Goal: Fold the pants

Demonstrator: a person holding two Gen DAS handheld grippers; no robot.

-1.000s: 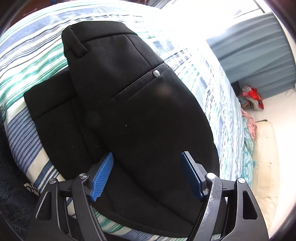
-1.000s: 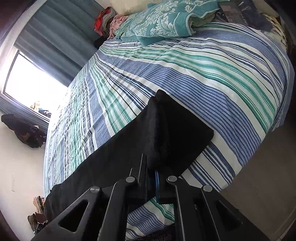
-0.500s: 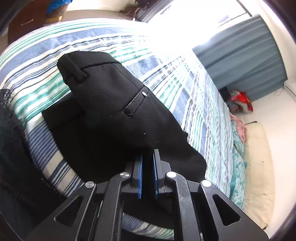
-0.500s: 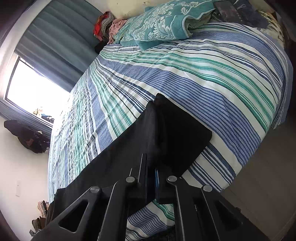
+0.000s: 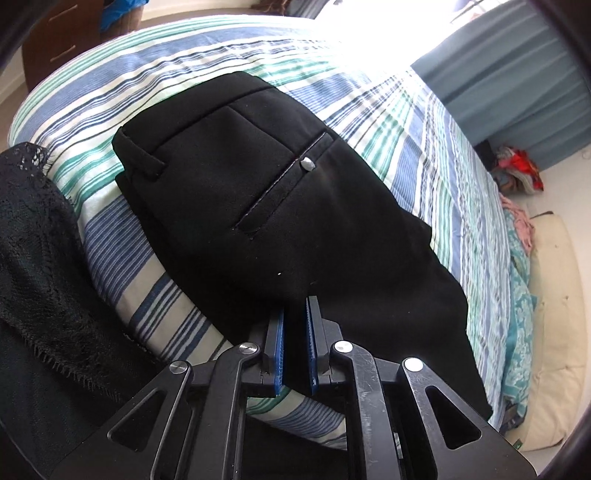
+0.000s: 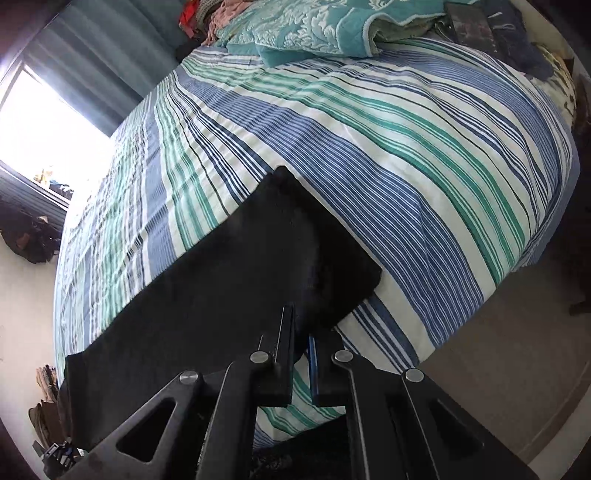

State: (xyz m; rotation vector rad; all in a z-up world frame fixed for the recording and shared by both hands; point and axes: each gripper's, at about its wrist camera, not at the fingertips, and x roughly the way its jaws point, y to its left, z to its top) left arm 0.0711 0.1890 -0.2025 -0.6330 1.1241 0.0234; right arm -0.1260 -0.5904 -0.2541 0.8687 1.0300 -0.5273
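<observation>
The black pants [image 5: 280, 206] lie across the near edge of the bed [image 5: 424, 122], spread over its blue, green and white striped cover. The left gripper [image 5: 293, 314] is down at the near hem of the seat section, its two blue pads [image 5: 277, 354] drawn nearly together with a fold of the black cloth pinched between them. From this side the waistband end points away, with a belt loop [image 5: 142, 157] at the far left corner and a welt back pocket [image 5: 284, 188] running diagonally, a small pale button [image 5: 307, 163] at its middle. A dark lacy fabric [image 5: 44, 266] hangs just left of the bed's edge. Over in the right wrist view, the right gripper [image 6: 302, 321] is clamped on the pants [image 6: 221, 288] too, fingers closed tight on the near edge of the cloth where a leg is doubled over on itself. The rest of that leg stretches off to the left along the striped bed [image 6: 406, 155]. At the head of the bed sits a teal patterned quilt [image 6: 314, 26], and a bright window [image 6: 40, 125] glares beside grey-blue curtains [image 6: 103, 66].
</observation>
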